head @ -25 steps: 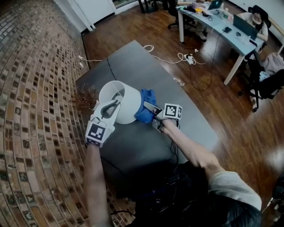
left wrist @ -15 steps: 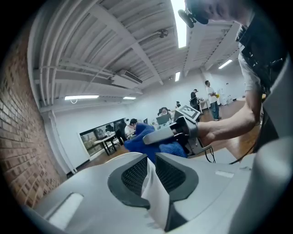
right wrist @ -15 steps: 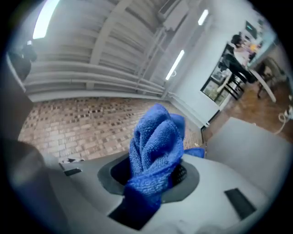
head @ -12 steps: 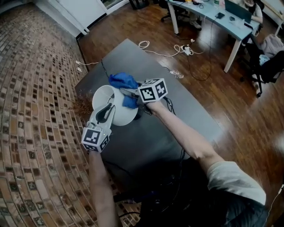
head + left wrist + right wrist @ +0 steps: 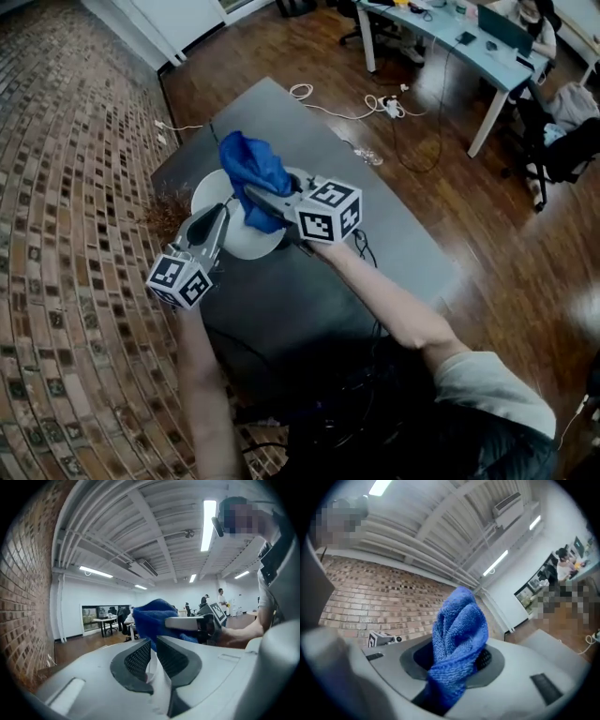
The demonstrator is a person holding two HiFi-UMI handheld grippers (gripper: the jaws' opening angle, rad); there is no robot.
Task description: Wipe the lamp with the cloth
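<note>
The white lampshade (image 5: 236,240) stands on the dark grey table (image 5: 375,225). My left gripper (image 5: 223,209) is shut on its near rim; its jaws have just been closing, and a thin white strip of the rim (image 5: 151,663) shows between them. My right gripper (image 5: 253,194) is shut on the blue cloth (image 5: 248,167), which it holds bunched above the shade's top. In the right gripper view the cloth (image 5: 457,630) stands up out of the jaws and hides them. From the left gripper view, the cloth (image 5: 152,616) and the right gripper (image 5: 194,623) hang just beyond the rim.
A brown dried plant (image 5: 169,214) sits left of the lamp by the brick wall (image 5: 75,187). Cables (image 5: 375,108) lie on the wood floor beyond the table. A desk with laptops (image 5: 441,37) and seated people stands at the far right.
My right gripper has risen with the cloth from the shade's right side to above its top, rolling as it went. The left gripper has kept hold of the rim and rolled a little.
</note>
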